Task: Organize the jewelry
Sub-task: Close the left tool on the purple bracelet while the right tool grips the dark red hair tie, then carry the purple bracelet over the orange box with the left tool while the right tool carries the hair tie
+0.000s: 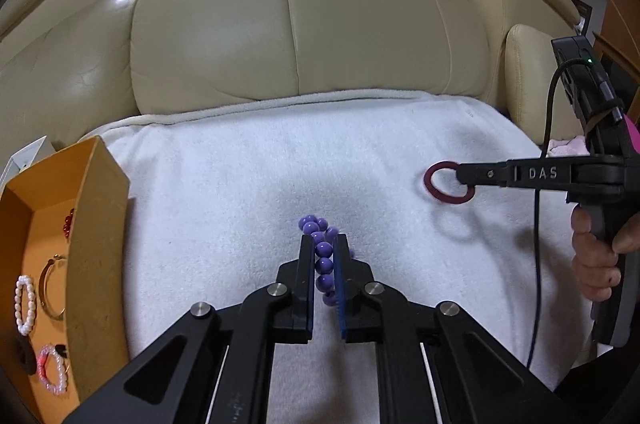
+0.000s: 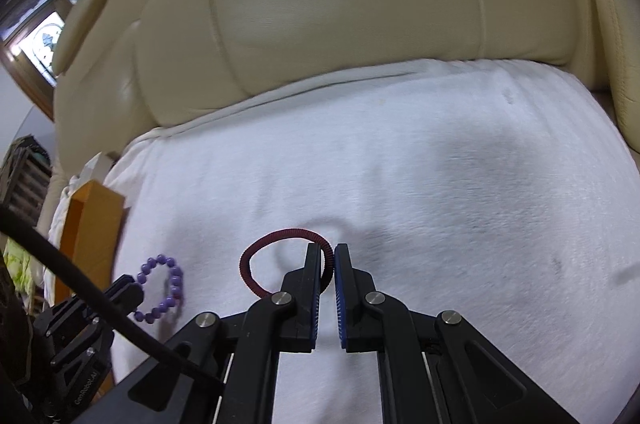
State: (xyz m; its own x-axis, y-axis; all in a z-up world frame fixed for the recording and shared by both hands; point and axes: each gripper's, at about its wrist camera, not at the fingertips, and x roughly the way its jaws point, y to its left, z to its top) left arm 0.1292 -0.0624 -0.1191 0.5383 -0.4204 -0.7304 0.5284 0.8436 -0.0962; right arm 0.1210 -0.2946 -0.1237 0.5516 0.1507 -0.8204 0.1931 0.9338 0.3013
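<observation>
Left wrist view is showing the left gripper [image 1: 325, 244] clenching a bracelet of glossy purple round beads [image 1: 322, 256], the strand running straight down the narrow gap between the two blue-padded jaws. Ahead of and to the right of those jaws, the right gripper [image 1: 460, 175] is pinching a dark red ribbed elastic ring [image 1: 430, 180]. Right wrist view is confirming this: the right gripper's jaws are closing on the ring's right edge, with most of the loop bulging out to their left, while the purple beads are hanging farther left.

Far to the left of the left jaws, an open orange cardboard tray [image 1: 96, 224] is already holding several pieces: a white pearl bracelet [image 1: 23, 304], a thin gold bangle [image 1: 48, 288], a pink-and-white beaded bracelet [image 1: 52, 372], and some red beads [image 1: 68, 222]. Judging by this, sorting is looking well advanced, with these two gripped items seemingly the last ones waiting on the fluffy white towel [image 1: 240, 184] covering the smooth cream leather seat [image 1: 280, 24].
</observation>
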